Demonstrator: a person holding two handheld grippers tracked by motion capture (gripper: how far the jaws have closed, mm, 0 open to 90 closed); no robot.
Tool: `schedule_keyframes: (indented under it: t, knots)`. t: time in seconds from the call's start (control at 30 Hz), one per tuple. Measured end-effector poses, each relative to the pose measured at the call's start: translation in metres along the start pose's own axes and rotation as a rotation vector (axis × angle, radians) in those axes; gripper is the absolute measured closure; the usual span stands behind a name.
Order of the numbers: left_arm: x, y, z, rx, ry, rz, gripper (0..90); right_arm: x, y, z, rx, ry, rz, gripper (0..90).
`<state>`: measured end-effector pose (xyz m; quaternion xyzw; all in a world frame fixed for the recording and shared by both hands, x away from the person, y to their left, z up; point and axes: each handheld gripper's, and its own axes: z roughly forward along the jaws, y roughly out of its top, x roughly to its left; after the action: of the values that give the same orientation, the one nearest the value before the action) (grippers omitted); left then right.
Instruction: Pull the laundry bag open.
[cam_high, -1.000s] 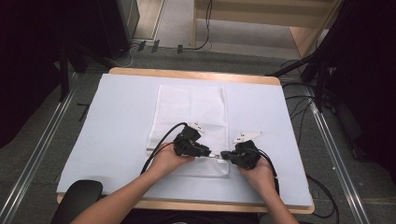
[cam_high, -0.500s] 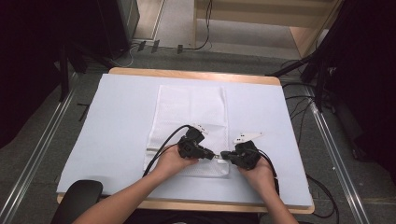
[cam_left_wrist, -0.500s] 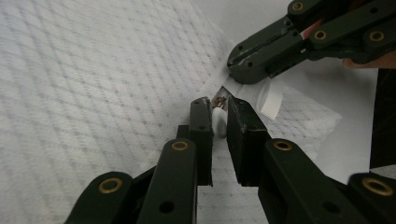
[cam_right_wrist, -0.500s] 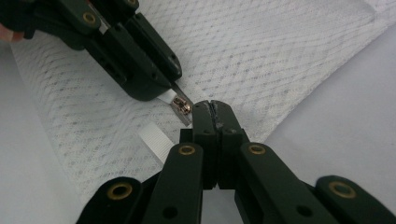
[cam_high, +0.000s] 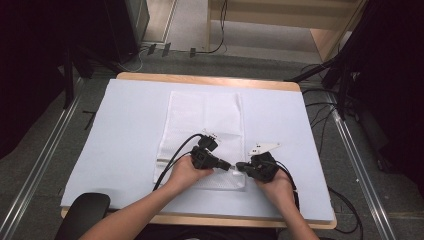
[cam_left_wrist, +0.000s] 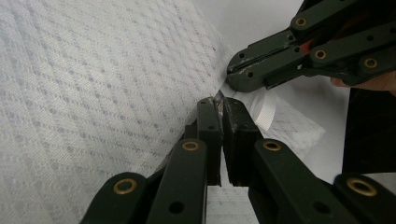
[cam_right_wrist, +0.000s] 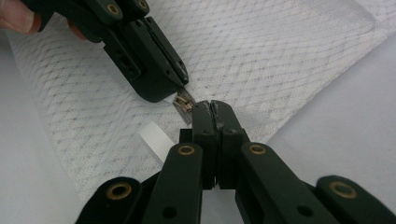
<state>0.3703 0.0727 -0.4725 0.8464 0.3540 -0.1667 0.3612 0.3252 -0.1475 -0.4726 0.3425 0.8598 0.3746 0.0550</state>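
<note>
A: High view, item: white mesh laundry bag (cam_high: 205, 125), laid flat mid-table. Grippers?

B: Left gripper (cam_left_wrist: 219, 105) is clamped on the zipper pull (cam_right_wrist: 183, 103); right gripper (cam_right_wrist: 211, 108), pressed together, pins the bag's corner as anchor.

High view looks down from afar; both gripper views sit close, facing each other over the mesh bag (cam_high: 205, 130).

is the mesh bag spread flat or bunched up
Spread flat: the white mesh bag lies smooth on the table cover, corners squared, no bunching, while both tools meet at its near edge.
</note>
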Motion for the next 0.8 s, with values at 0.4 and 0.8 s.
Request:
schedule_keyframes:
  t: [0.4, 0.8]
  knots:
    - [0.009, 0.005, -0.003, 0.033, -0.049, -0.049, 88.2, 0.003, 0.002, 0.002, 0.011, -0.009, -0.04, 90.0]
    - [0.014, 0.007, -0.01, 0.067, -0.076, -0.071, 88.4, 0.002, 0.001, 0.002, 0.005, 0.005, -0.029, 90.0]
